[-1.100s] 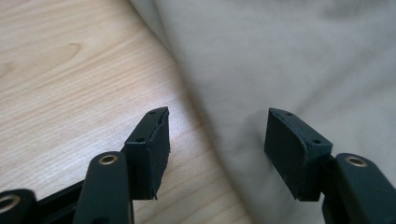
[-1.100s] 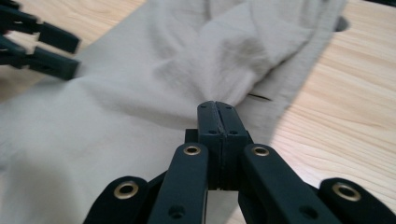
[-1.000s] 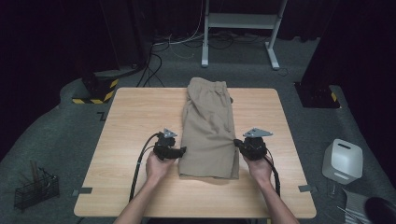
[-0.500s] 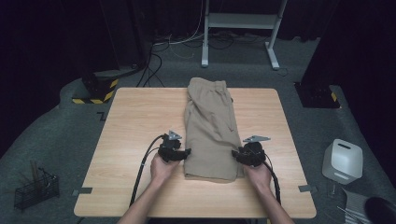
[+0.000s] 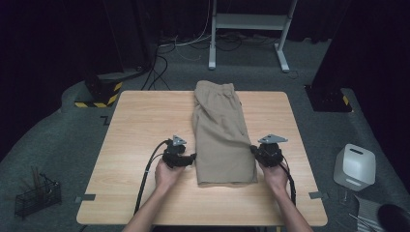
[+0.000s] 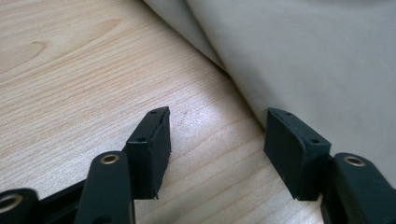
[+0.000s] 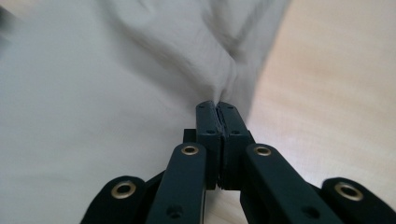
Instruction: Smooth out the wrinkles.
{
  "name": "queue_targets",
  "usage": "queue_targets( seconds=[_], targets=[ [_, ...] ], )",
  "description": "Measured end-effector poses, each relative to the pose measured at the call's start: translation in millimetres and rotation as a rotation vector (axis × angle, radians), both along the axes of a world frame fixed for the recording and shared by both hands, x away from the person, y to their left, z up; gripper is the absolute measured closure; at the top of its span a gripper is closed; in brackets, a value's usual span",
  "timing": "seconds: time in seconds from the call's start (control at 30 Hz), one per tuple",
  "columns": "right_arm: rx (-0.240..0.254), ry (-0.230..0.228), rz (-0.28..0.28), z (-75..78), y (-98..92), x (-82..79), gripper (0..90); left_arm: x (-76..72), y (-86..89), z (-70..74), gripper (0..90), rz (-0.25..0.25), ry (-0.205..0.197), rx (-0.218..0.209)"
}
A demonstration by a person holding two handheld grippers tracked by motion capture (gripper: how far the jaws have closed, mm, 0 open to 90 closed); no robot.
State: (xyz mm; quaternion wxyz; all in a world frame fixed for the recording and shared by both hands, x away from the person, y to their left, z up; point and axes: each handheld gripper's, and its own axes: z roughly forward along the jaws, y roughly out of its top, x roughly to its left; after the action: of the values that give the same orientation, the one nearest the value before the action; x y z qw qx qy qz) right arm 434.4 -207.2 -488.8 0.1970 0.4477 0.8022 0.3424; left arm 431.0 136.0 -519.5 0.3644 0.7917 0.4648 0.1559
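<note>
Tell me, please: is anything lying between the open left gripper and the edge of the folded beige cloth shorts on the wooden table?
Nothing visible does. In the left gripper view, the left gripper is open, with bare light wooden table between its jaws, and the folded beige cloth shorts lie just past one jaw. The right gripper is already shut on their other edge.

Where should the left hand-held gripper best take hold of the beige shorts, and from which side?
Probably the shorts' left side edge near the hem, approached from the left along the table. The left hand-held gripper is open there; the layered edge lies flat, offering a pinchable fold.
</note>
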Motion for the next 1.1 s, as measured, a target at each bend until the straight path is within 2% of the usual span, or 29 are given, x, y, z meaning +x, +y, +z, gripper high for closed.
queue_targets(
  seconds=[0.03, 0.07, 0.1, 0.17, 0.2, 0.27, 0.33, 0.37, 0.47, 0.5, 0.53, 0.57, 0.63, 0.73, 0.8, 0.83, 0.9, 0.93, 0.97, 1.03, 1.07, 1.1],
  targets=[
    [0.000, 0.000, 0.000, 0.0, 0.0, 0.0, 88.4, 0.0, 0.0, 0.0, 40.6, 0.000, 0.000, 0.000],
    [-0.010, 0.027, -0.006, -8.7, -1.7, 4.3, 88.0, -0.6, -0.7, -0.3, 40.6, -0.001, -0.005, 0.007],
    [-0.002, 0.047, -0.022, -18.6, -4.4, 5.1, 83.8, -1.5, -1.6, -0.6, 39.8, 0.002, -0.009, 0.007],
    [0.020, 0.037, -0.034, -19.4, -6.6, 0.7, 75.1, -1.6, -2.7, -0.1, 39.0, 0.000, 0.001, -0.002],
    [0.020, 0.037, -0.034, -19.4, -6.6, 0.7, 75.1, -1.6, -2.7, -0.1, 39.0, 0.000, 0.001, -0.002],
    [0.053, 0.040, -0.036, -14.9, -9.4, -6.6, 66.3, -2.2, -6.5, 0.9, 38.9, -0.009, 0.015, -0.010],
    [0.057, 0.041, -0.028, -14.0, -9.5, -9.2, 64.4, -2.6, -8.4, 0.9, 38.8, -0.013, 0.014, -0.009],
    [0.046, 0.051, -0.017, -14.5, -7.0, -15.4, 62.0, -3.1, -12.4, 0.5, 38.9, -0.015, 0.006, 0.000],
    [0.026, 0.059, -0.014, -18.1, -4.2, -18.6, 62.4, -2.1, -16.6, 0.6, 38.9, -0.017, 0.000, 0.013],
    [0.014, 0.073, -0.008, -24.8, -2.8, -17.2, 69.9, -0.9, -21.8, 1.1, 38.7, -0.019, -0.001, 0.028],
    [0.014, 0.073, -0.008, -24.8, -2.8, -17.2, 69.9, -0.9, -21.8, 1.1, 38.6, -0.019, -0.001, 0.028],
    [0.011, 0.053, -0.009, -25.5, -3.2, -16.9, 84.8, -1.1, -25.9, 1.4, 38.6, -0.019, -0.009, 0.060],
    [-0.010, 0.030, -0.004, -22.4, -4.1, -17.1, 89.6, -1.8, -29.7, 1.9, 38.5, -0.022, -0.016, 0.098],
    [-0.010, -0.005, -0.022, -14.1, -11.3, -17.6, 90.0, -1.2, -28.8, 1.5, 37.2, -0.024, -0.015, 0.095],
    [-0.004, -0.011, -0.037, -11.7, -15.2, -17.1, 90.0, -1.2, -28.8, 1.5, 37.2, -0.023, -0.016, 0.095],
    [0.001, -0.006, -0.060, -11.2, -21.8, -13.8, 89.8, -1.3, -28.8, 1.4, 37.2, -0.022, -0.016, 0.094],
    [-0.002, 0.035, -0.062, -17.8, -23.9, -9.5, 88.5, -1.4, -28.8, 1.3, 37.2, -0.022, -0.016, 0.093],
    [-0.018, 0.049, -0.060, -21.8, -22.6, -8.4, 86.8, -1.6, -29.0, 1.3, 37.2, -0.019, -0.016, 0.092],
    [-0.027, 0.037, -0.059, -25.4, -21.6, -8.8, 85.6, -1.8, -29.0, 1.2, 37.2, -0.018, -0.016, 0.091],
    [-0.026, 0.034, -0.063, -25.6, -21.7, -9.0, 82.5, -2.1, -28.9, 1.0, 37.2, -0.016, -0.019, 0.091],
    [-0.007, 0.030, -0.077, -25.5, -23.0, -9.4, 71.8, -2.8, -29.0, 0.6, 37.2, -0.012, -0.022, 0.089],
    [0.000, 0.027, -0.078, -25.0, -23.5, -9.7, 68.3, -3.8, -29.0, 0.7, 37.3, -0.010, -0.021, 0.089]
  ],
)
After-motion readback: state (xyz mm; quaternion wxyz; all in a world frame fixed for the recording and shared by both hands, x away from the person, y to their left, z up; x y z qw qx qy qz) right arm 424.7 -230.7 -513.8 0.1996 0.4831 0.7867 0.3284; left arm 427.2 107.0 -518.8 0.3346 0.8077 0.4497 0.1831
